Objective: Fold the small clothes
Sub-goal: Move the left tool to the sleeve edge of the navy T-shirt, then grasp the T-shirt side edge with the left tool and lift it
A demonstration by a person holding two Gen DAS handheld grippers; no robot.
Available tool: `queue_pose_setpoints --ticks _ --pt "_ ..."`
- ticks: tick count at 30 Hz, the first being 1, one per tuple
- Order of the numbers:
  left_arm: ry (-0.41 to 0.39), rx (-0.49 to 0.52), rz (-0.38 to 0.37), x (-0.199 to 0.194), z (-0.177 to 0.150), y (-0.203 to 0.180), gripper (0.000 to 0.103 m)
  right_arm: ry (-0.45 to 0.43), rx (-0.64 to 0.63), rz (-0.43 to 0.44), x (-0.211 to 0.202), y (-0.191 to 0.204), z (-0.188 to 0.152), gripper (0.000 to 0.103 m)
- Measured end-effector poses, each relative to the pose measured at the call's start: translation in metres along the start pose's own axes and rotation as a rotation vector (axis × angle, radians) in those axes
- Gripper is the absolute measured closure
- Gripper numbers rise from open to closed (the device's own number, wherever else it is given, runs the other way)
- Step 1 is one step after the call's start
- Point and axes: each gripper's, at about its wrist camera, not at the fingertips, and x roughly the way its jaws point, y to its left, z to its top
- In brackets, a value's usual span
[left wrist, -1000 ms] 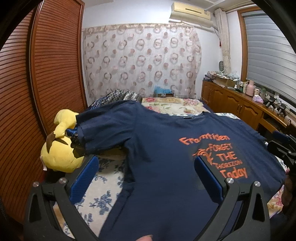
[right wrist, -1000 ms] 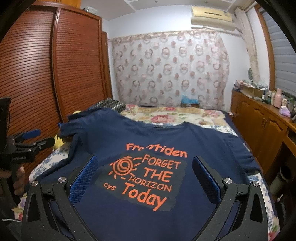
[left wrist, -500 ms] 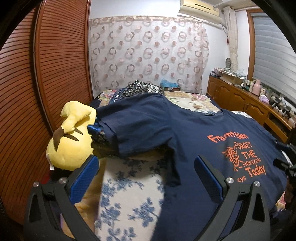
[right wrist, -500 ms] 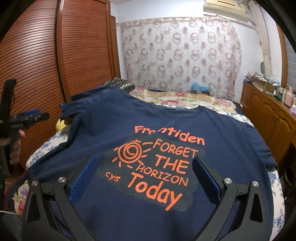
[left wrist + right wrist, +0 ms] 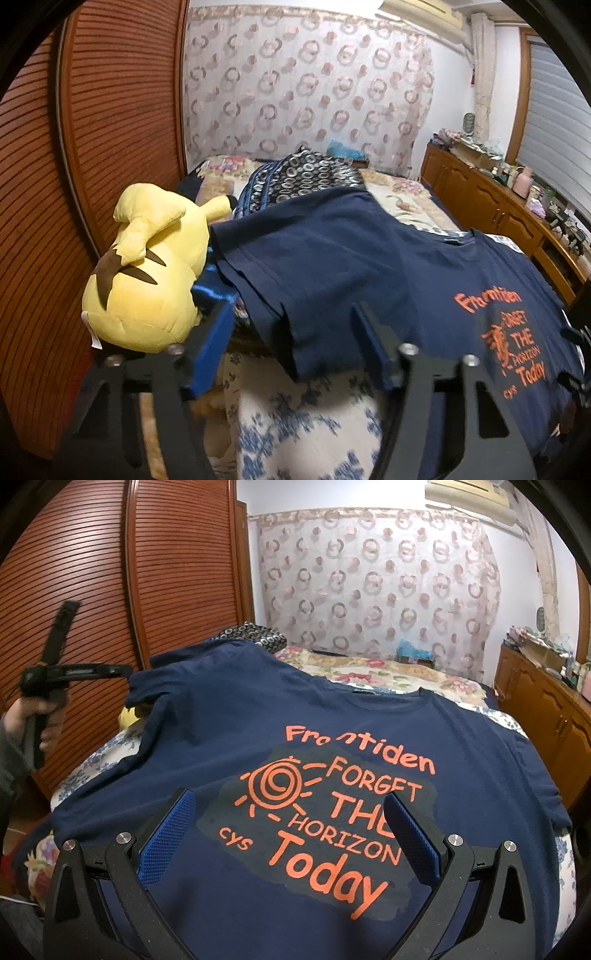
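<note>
Far left: our left hand-held gripper hangs with its blue-padded jaws spread and nothing between them, aimed at the hem of the left sleeve. That reads to us as a lineup for pinching the sleeve edge.

Beside it, a yellow plush toy with brown stripes lies against the sleeve; the sleeve drapes over a raised bundle of patterned bedding, so it sits higher than the rest.

Centre: the navy cotton T-shirt with orange lettering lies print-up, spread flat across the floral-sheeted bed, probably so both sides can be folded inward.

Right: our right hand-held gripper hovers released above the printed chest, gripping nothing, likely waiting to pin or take the hem.
</note>
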Motion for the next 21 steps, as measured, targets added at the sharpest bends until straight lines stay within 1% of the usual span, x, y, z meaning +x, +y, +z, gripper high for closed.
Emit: queue_pose_setpoints --ticks 3,5,8,11,12,13,15,18,21 --pt "0.031 -0.020 0.013 0.018 0.007 0.007 0.044 0.008 -0.001 0.003 0.001 0.000 -0.002 0.000" --pt "0.053 -0.015 0.024 0.029 0.009 0.010 0.044 0.012 -0.001 0.004 0.002 0.000 -0.003 0.000" --pt "0.100 -0.031 0.015 0.043 0.010 0.016 0.044 0.014 0.002 0.006 0.003 -0.001 -0.004 0.000" --pt "0.107 -0.036 0.003 0.048 0.010 0.017 0.044 0.015 0.002 0.006 0.003 -0.002 -0.005 0.000" --pt "0.103 -0.029 0.004 0.048 0.010 0.015 0.047 0.015 0.002 0.006 0.003 -0.001 -0.004 0.000" --pt "0.099 -0.021 -0.002 0.047 0.010 0.013 0.057 0.015 0.003 0.006 0.003 -0.002 -0.005 0.000" --pt "0.111 -0.015 -0.007 0.048 0.010 0.011 0.060 0.017 0.007 0.006 0.003 -0.003 -0.006 0.000" --pt "0.119 -0.009 -0.009 0.047 0.012 0.011 0.087 0.019 0.017 0.007 0.004 -0.005 -0.009 0.000" --pt "0.113 -0.001 -0.025 0.042 0.015 0.011 0.100 0.018 0.024 0.005 0.004 -0.008 -0.010 0.000"
